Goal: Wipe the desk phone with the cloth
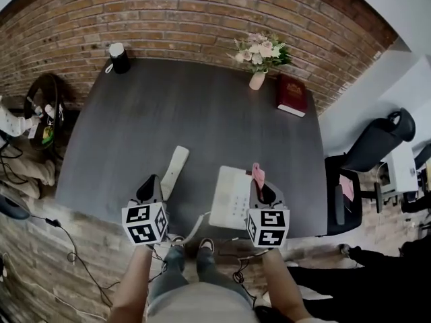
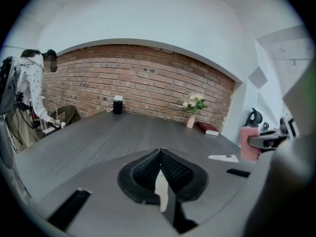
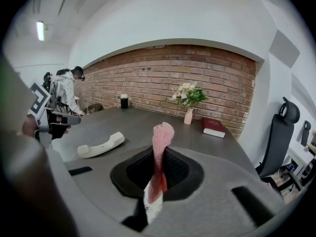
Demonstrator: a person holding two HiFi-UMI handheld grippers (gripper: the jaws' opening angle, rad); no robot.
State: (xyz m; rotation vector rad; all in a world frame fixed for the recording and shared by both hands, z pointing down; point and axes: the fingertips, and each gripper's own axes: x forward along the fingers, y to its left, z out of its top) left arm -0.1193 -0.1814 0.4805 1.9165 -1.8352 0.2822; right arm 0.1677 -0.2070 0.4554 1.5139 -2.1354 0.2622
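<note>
The dark desk fills most of the head view, backed by a brick wall. An office chair at its right is partly cut off behind the desk corner.

The white phone sits at the near edge, and its right side is covered by the right gripper. In the right gripper view only a sliver of the phone, with keypad digits, shows below the jaws. The handset is off the phone and lies on the desk to its left, just beyond the left gripper.

The left gripper's jaws are pressed together with nothing gripped. In its own view a white strip shows below them, but it cannot be told what that is.

The right gripper's jaws are clamped on the pink cloth. The cloth stands up past the tips, and its lower part is bunched and hidden between them. It is held over the phone's right edge, and contact cannot be made out.

At the far side of the desk are a red book, a vase of flowers and a dark cup too small to read.
</note>
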